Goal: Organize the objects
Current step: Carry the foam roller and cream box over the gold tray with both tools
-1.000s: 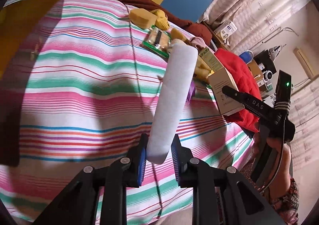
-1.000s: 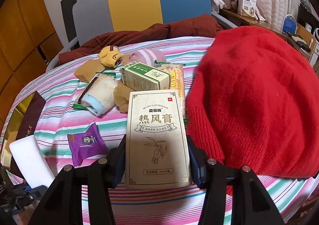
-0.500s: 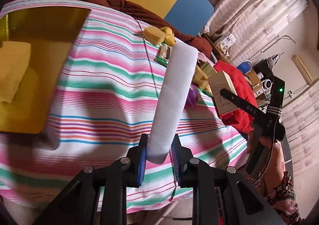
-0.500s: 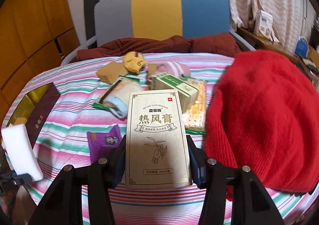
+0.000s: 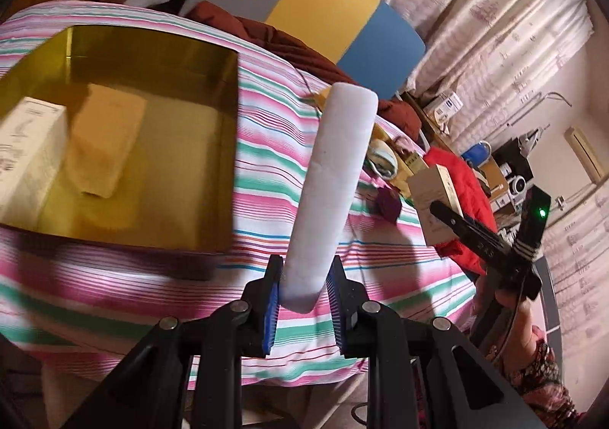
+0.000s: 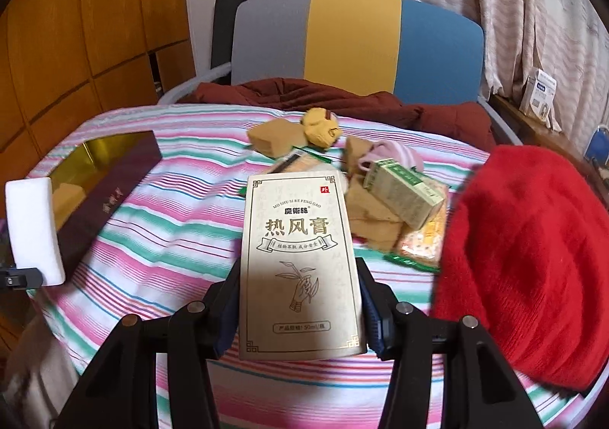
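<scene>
Striped cloth (image 6: 182, 216) covers the worktop before a tricolour chair (image 6: 354, 40); left gripper (image 5: 304, 309) jaws clench a white foam block (image 5: 331, 185), right gripper (image 6: 300, 314) jaws a beige carton (image 6: 298, 261). Only the left view shows inside the gold tray (image 5: 224, 147).

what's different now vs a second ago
Both hands carried their loads toward the gold box: in the left wrist view it has come into view and now fills the left side, with two things inside. The left tool stays shut on the white foam block, the right tool on the beige carton. The red hat stays put.

Striped tablecloth (image 6: 182, 223) under gold box (image 5: 152, 94), red hat (image 6: 533, 257).
</scene>
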The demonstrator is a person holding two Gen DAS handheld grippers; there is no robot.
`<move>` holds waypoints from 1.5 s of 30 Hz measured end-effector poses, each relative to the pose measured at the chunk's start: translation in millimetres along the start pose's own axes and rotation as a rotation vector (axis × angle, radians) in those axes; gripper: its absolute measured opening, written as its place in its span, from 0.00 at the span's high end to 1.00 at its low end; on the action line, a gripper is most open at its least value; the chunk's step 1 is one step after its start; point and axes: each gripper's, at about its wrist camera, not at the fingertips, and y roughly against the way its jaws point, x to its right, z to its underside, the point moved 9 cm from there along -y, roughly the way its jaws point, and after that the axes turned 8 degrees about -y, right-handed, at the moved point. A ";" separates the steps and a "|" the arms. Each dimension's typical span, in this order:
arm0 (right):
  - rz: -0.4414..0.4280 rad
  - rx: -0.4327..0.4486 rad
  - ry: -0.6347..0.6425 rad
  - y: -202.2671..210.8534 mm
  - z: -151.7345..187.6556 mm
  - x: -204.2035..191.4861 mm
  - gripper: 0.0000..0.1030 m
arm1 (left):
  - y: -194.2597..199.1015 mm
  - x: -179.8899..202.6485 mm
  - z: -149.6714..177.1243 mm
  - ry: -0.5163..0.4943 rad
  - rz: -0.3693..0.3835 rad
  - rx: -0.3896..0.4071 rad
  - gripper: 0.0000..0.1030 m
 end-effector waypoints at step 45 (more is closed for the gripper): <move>-0.180 -0.093 0.021 -54.2 9.6 -293.8 0.43 | 112.2 -221.6 -41.3 0.266 -0.285 0.142 0.76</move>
